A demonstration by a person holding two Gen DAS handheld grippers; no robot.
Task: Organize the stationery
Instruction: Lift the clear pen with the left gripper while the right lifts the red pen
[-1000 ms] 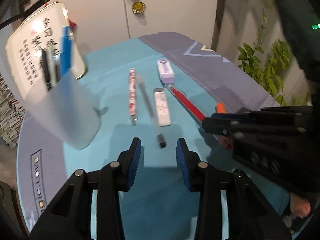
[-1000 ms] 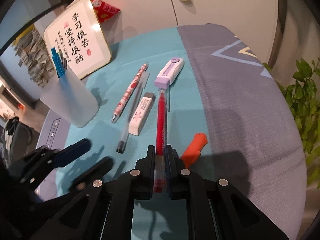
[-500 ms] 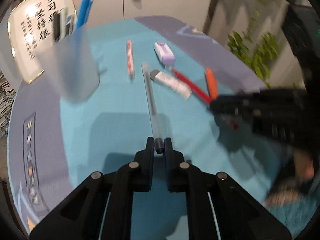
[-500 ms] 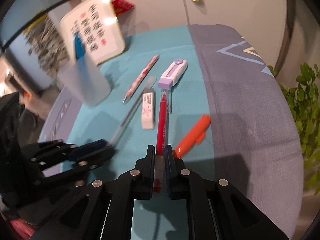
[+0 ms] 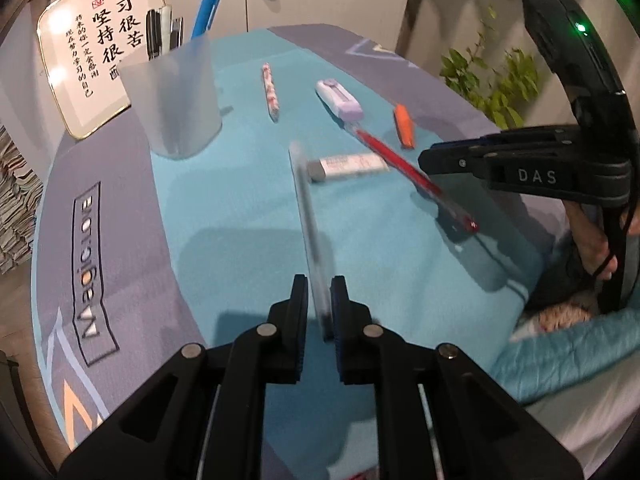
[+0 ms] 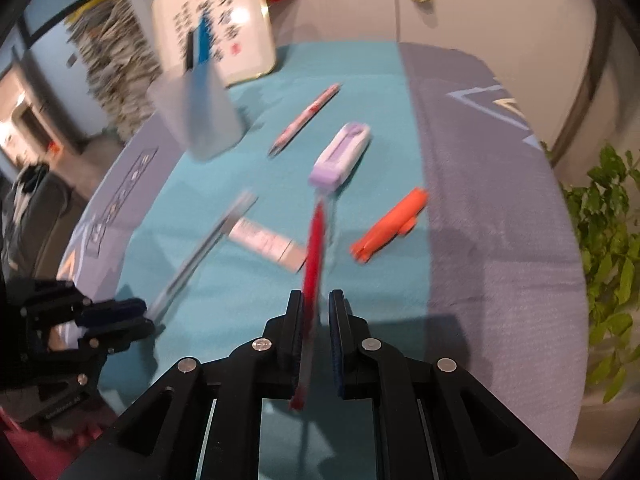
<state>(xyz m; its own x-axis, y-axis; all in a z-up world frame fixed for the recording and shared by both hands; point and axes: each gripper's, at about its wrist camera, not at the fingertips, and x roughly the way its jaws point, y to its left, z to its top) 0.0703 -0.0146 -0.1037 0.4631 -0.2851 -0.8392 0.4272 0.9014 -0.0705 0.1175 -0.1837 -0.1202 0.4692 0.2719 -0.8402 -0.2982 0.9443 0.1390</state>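
left gripper (image 5: 319, 308): clenched on clear gel pen (image 5: 308, 216), pinched near its dark tip end; barrel sticks out ahead of the fingers toward the frosted pen cup (image 5: 172, 100).
right gripper (image 6: 316, 320): clenched on red gel pen (image 6: 314, 240), held near one end; far end points toward the purple correction tape (image 6: 340, 154), which sits right of the cup.
why held so: end grips leave most of each barrel free, likely so each pen can be tipped upright and dropped into the cup.
cup: stands on the teal cloth (image 5: 240, 220), already holds a blue pen (image 5: 206, 8) and several dark pens; judged the drop-off spot.
clear pen vs cup: right of and nearer than the cup, well apart.
red pen vs cup: further right of the cup, past the white eraser (image 5: 348, 165).
eraser: flat on cloth between the two held pens, nearer than the cup; clear pen's far end just beside it, contact unclear.
not yet picked up: pink patterned pen (image 5: 270, 92) just right of cup; orange highlighter (image 5: 404, 126) far right of cup.
blur: both views smeared, lift height unclear.
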